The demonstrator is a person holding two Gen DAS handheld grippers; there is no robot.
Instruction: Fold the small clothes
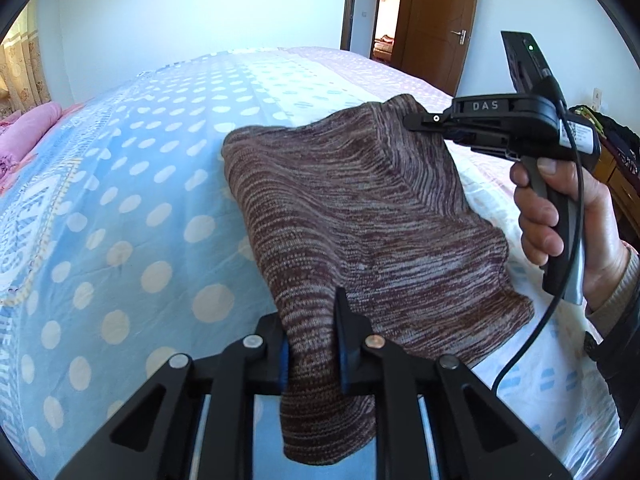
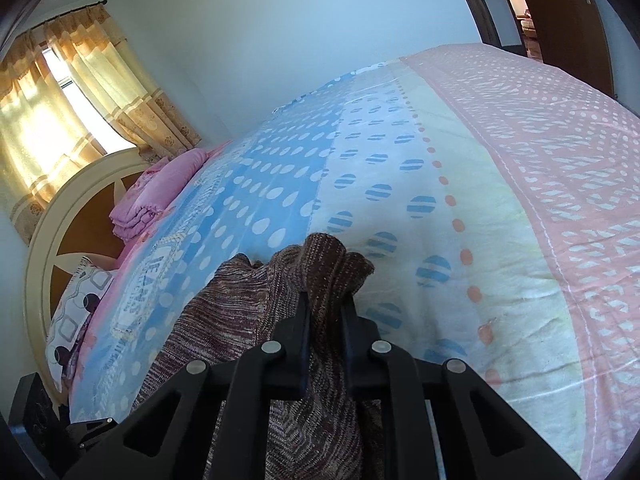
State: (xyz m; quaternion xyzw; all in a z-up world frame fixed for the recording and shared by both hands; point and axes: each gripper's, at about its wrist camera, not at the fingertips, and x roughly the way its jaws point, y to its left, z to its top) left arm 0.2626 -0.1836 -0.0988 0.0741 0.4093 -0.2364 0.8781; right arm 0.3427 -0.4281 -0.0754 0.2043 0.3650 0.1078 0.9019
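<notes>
A brown and mauve striped knit garment (image 1: 360, 208) hangs lifted off the bed between the two grippers. In the left wrist view my left gripper (image 1: 314, 340) is shut on its near edge, and cloth droops below the pads. My right gripper (image 1: 416, 124), held by a hand (image 1: 560, 208), pinches the far right corner. In the right wrist view the right gripper (image 2: 326, 304) is shut on a bunched fold of the knit garment (image 2: 232, 312), which rises above the fingertips. The rest of the cloth sags to the left, down to the bed.
The bed sheet (image 1: 120, 200) (image 2: 440, 160) has blue, white and pink dotted bands. A folded pink blanket (image 2: 152, 196) and a pillow (image 2: 76, 308) lie by the round headboard (image 2: 40, 232). A brown door (image 1: 436, 20) stands beyond the bed, and dark furniture (image 1: 620, 176) at the right.
</notes>
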